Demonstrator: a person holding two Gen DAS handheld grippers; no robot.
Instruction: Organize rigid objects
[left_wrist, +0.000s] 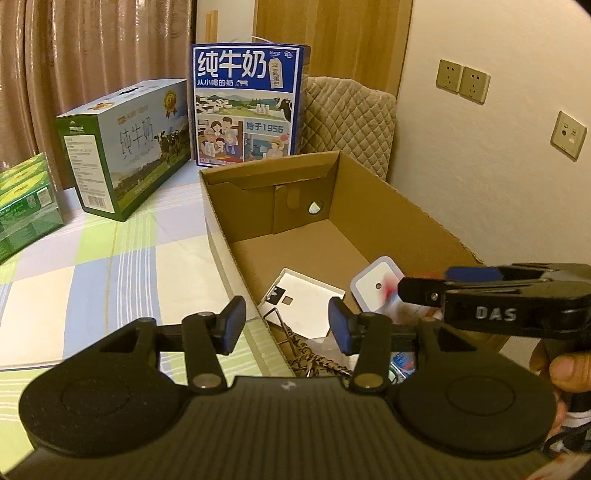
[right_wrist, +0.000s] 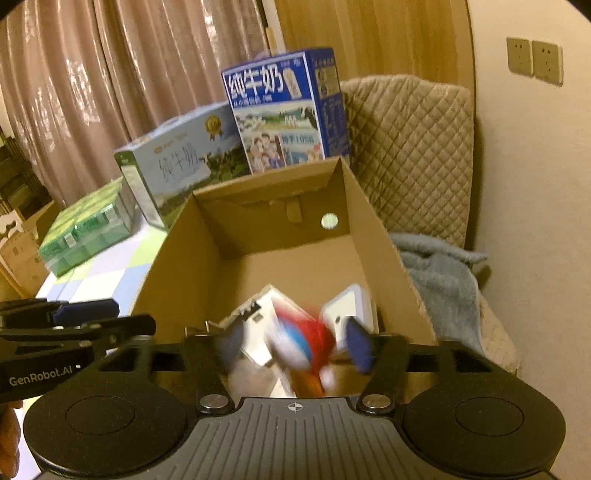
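Observation:
An open cardboard box stands on the checked tablecloth. Inside lie a white flat box, a white rounded container and a dark woven cord. My left gripper is open and empty over the box's near left wall. My right gripper hangs over the box's near end with its fingers apart. A blurred red, white and blue box sits between them; whether they touch it is unclear. The right gripper also shows in the left wrist view.
A blue milk carton stands upright behind the box. A pale milk case and green packs lie to the left. A quilted chair with a grey blanket is to the right.

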